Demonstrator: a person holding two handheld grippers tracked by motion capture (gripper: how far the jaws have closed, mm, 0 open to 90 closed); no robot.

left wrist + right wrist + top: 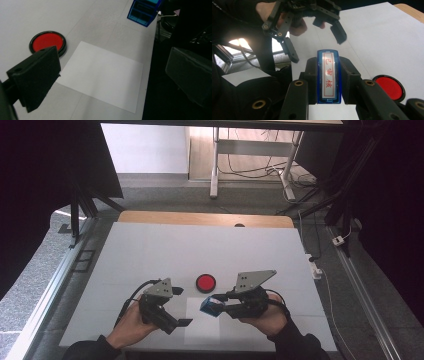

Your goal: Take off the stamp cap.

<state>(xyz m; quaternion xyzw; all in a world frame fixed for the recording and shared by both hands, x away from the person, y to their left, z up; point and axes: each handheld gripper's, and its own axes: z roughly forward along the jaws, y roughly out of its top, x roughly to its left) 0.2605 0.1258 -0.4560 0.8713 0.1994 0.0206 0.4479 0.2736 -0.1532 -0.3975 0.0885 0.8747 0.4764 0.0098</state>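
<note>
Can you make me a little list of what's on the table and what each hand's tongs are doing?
Table: white table
Paper: white sheet lying flat near the front edge
Red thing: round red pad in a black rim, beyond the sheet
Right tongs: shut on the blue stamp, held above the sheet
Left tongs: open, holding nothing
Stamp label: red characters on white

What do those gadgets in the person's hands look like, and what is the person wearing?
Both the left gripper and the right gripper are black linkage frames with two padded jaws. Each carries a grey three-cornered plate on top and trails a black cable. The person's sleeves are dark.
</note>
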